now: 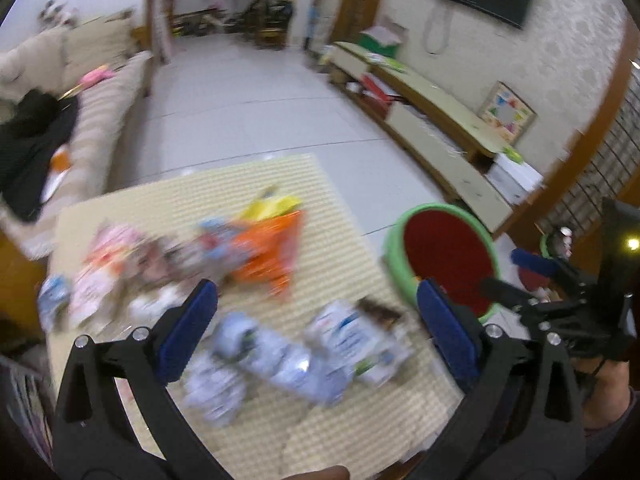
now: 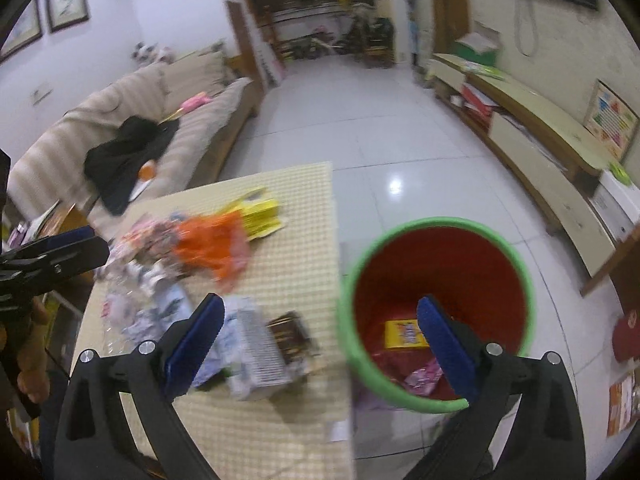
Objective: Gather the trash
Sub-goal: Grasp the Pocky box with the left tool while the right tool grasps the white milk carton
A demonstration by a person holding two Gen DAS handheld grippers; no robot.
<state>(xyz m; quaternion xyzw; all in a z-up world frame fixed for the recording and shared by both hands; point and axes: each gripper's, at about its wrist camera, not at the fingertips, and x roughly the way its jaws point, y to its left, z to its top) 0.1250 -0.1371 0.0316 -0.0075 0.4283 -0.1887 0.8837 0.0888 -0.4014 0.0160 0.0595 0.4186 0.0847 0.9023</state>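
Trash lies scattered on a straw-mat table (image 1: 340,240): an orange wrapper (image 1: 272,252), a yellow packet (image 1: 272,204) and blurred white-and-blue wrappers (image 1: 280,360). My left gripper (image 1: 318,332) hangs open over those white-and-blue wrappers and holds nothing. The right wrist view shows a green-rimmed red bin (image 2: 400,232) on the floor beside the table (image 2: 296,240), with a yellow packet (image 2: 402,334) and a pink wrapper (image 2: 424,376) inside. My right gripper (image 2: 320,344) is open and empty, one finger over the bin, the other over a white carton (image 2: 256,344).
A striped sofa (image 2: 120,120) with a black garment (image 2: 128,148) stands to the left of the table. A low TV cabinet (image 2: 540,140) runs along the right wall. Pale tiled floor (image 2: 380,140) stretches behind the table and the bin (image 1: 444,256).
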